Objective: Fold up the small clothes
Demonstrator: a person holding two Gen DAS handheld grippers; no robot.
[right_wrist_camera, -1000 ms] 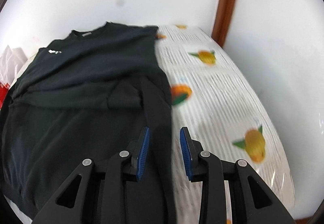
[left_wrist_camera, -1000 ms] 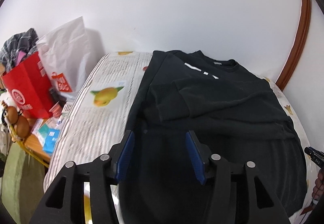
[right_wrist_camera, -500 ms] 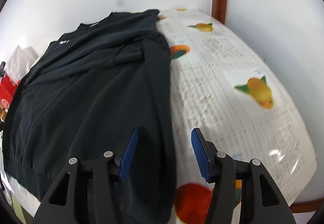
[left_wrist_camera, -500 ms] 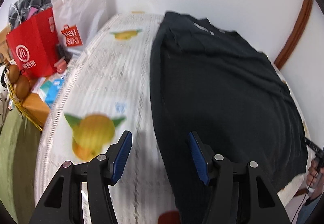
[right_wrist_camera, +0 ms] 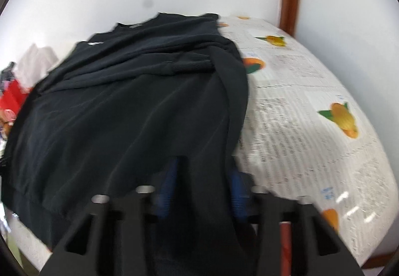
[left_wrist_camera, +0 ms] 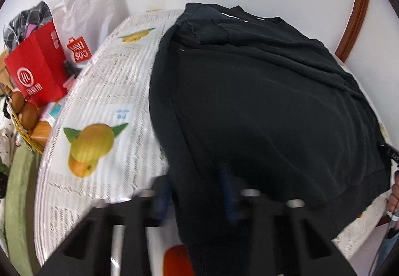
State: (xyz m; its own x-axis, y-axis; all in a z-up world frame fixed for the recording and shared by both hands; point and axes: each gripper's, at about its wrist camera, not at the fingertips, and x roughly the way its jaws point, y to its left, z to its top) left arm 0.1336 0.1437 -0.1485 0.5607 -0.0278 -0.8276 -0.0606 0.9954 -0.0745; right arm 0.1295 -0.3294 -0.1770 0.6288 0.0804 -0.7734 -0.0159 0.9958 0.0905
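1. Fruit-printed tablecloth [left_wrist_camera: 104, 91] spread under everything, oranges and lemons across white lettering.
2. Black sweatshirt [left_wrist_camera: 261, 101] lying flat on the tablecloth, sleeves folded across the chest, collar at the far end, hem toward the cameras (same garment in the right view [right_wrist_camera: 129, 111]).
3. Left gripper [left_wrist_camera: 197, 191] at the sweatshirt's near left hem corner, blue pads apart with fabric between them; blurred, so cannot tell whether clamped.
4. Right gripper [right_wrist_camera: 203, 191] at the sweatshirt's near right hem corner, fabric draped between its spread pads; grip likewise unclear.
5. Red paper bag [left_wrist_camera: 37, 69] beyond the tablecloth's left edge.
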